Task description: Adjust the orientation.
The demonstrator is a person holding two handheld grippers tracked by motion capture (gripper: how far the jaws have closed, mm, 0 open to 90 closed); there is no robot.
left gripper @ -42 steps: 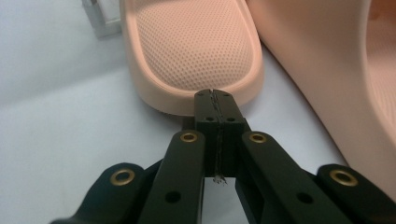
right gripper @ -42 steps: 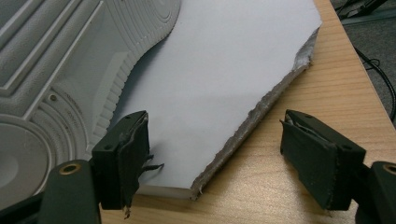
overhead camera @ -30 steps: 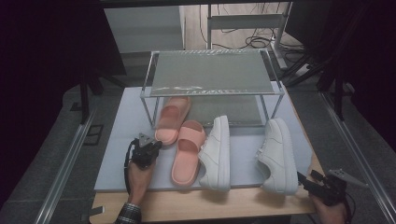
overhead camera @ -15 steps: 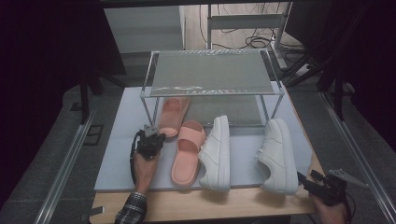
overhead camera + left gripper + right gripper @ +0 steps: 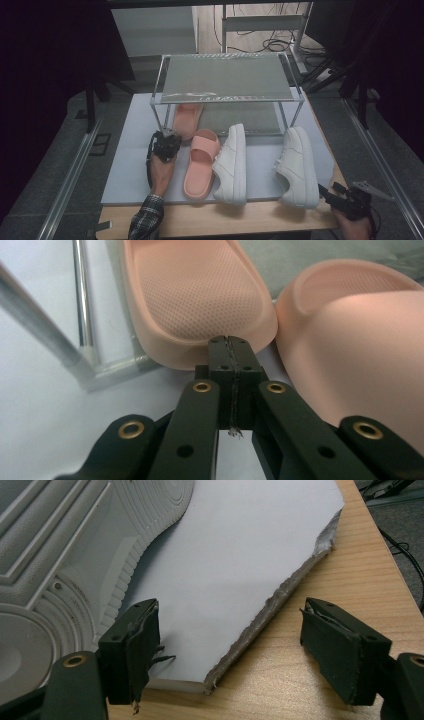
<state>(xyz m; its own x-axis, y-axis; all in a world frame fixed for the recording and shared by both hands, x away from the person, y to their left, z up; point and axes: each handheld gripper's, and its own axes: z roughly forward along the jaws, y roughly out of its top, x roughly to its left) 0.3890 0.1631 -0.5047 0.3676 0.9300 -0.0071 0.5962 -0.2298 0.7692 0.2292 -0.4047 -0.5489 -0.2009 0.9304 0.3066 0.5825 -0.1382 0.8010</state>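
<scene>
Left gripper: jaws pressed flat together with nothing between them, nose pointing at the heel of the far slipper, a sliver of mat showing between tip and heel in the left gripper view.
Far slipper: pink, heel out toward the person, toe tucked under the shelf rack at the mat's back left; long axis runs front to back, in line with the closed jaws.
Near slipper: pink, lying just right of the gripper, long axis also front to back, its toe end almost touching the far slipper's heel.
Key relation: the far slipper lies straight ahead of the left gripper, so I judge a forward push along its length is what's coming; the left hand is far nearer.
Sneakers: left sneaker mid-mat, right sneaker on its side by the mat's right edge.
Right gripper: jaws wide apart, empty, parked over the mat's front right corner.
</scene>
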